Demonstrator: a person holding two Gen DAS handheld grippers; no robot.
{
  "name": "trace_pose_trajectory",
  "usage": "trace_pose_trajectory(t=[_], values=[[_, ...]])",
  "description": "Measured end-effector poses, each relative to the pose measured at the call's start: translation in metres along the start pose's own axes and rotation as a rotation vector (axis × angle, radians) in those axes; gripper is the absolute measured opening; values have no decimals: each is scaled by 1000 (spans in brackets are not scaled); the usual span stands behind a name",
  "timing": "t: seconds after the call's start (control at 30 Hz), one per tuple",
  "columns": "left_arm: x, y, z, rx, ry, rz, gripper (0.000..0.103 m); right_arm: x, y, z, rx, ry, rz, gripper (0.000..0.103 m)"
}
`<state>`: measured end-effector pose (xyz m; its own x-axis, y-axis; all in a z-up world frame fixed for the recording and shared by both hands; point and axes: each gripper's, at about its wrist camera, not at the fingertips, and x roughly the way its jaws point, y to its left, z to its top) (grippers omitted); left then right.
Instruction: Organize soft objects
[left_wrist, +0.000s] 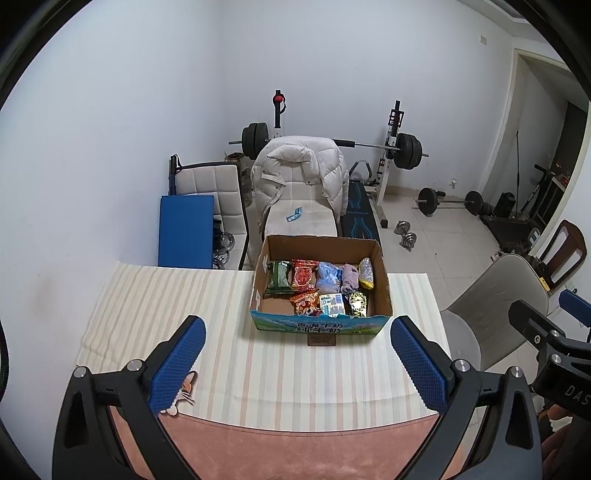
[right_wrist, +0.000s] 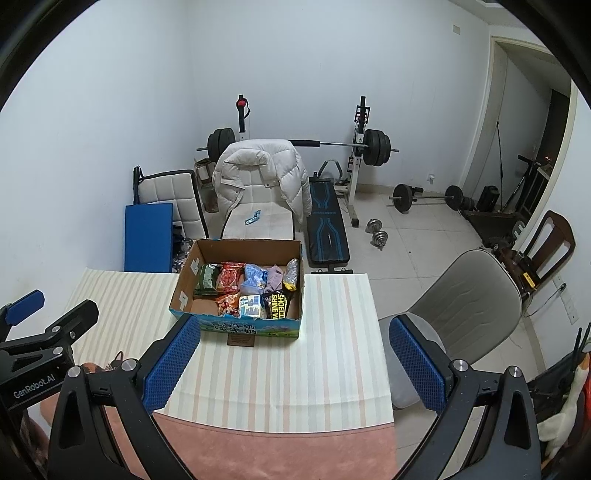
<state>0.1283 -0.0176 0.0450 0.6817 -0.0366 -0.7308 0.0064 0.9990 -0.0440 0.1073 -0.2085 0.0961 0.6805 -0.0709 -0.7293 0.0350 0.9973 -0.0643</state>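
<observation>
An open cardboard box (left_wrist: 382, 284) stands at the far side of the striped tablecloth (left_wrist: 155, 306). It holds several soft packets: a green pack (left_wrist: 279, 277), a red pack (left_wrist: 303, 275), a blue bag (left_wrist: 328, 277), a purple cloth (left_wrist: 350, 277) and a black-yellow pack (left_wrist: 357, 303). The box also shows in the right wrist view (right_wrist: 184, 284). My left gripper (left_wrist: 298, 363) is open and empty, held above the near table. My right gripper (right_wrist: 291, 363) is open and empty, to the right of the left one.
A small brown card (left_wrist: 322, 339) lies in front of the box. A grey chair (right_wrist: 465, 295) stands at the table's right. A white chair with a jacket (left_wrist: 299, 173), a blue mat (left_wrist: 186, 230) and a weight bench (right_wrist: 327, 225) stand behind the table.
</observation>
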Motion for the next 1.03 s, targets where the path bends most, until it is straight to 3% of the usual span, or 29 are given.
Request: trace_pose_trajectory(t=[1.03], values=[[-2,1,-3,1,-9,0,103,-6,9,8,15,-24,5,103]])
